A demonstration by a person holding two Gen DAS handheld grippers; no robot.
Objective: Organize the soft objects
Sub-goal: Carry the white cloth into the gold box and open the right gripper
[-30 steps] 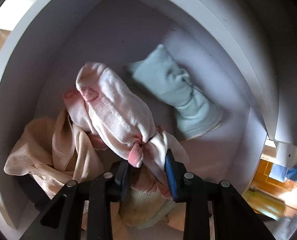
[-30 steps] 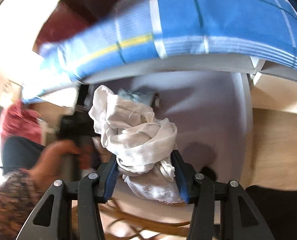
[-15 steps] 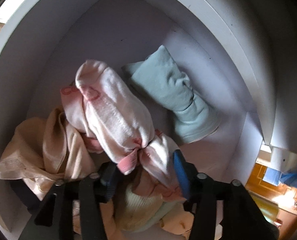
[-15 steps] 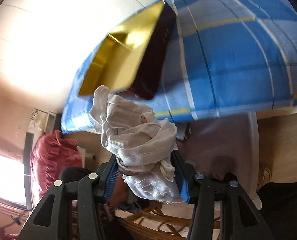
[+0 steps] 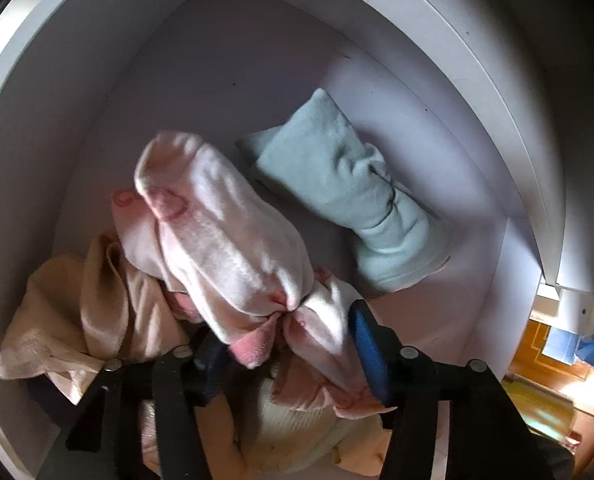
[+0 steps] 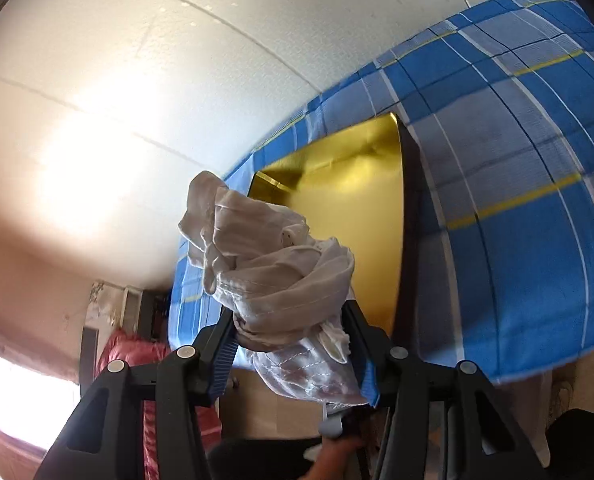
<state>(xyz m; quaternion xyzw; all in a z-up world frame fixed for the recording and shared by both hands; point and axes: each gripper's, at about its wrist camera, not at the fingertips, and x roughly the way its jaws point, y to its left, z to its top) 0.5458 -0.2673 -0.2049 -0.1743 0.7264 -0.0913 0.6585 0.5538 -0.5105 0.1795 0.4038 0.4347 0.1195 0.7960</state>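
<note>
In my white cubby (image 5: 257, 72) I count four soft pieces: one pink-white sock bundle (image 5: 225, 240), one pale blue sock (image 5: 349, 184), one beige cloth (image 5: 77, 308), one cream knit (image 5: 297, 424). Up top I see one white cloth (image 6: 281, 276) and one gold box (image 6: 349, 216).

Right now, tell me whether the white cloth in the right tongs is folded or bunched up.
Bunched up. The white cloth is a crumpled wad with twisted creases and loose ends, pinched between the fingers of the right tongs.

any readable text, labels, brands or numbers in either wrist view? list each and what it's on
None readable in either view.
Pink-and-white cloth between the left gripper's closing fingers: red looped marks, a pattern or blurred script, not legible.
Pale blue cloth in the white compartment: no print.
White cloth clamped in the right gripper: stitching only.
Gold box and blue plaid sheet: no lettering visible.
</note>
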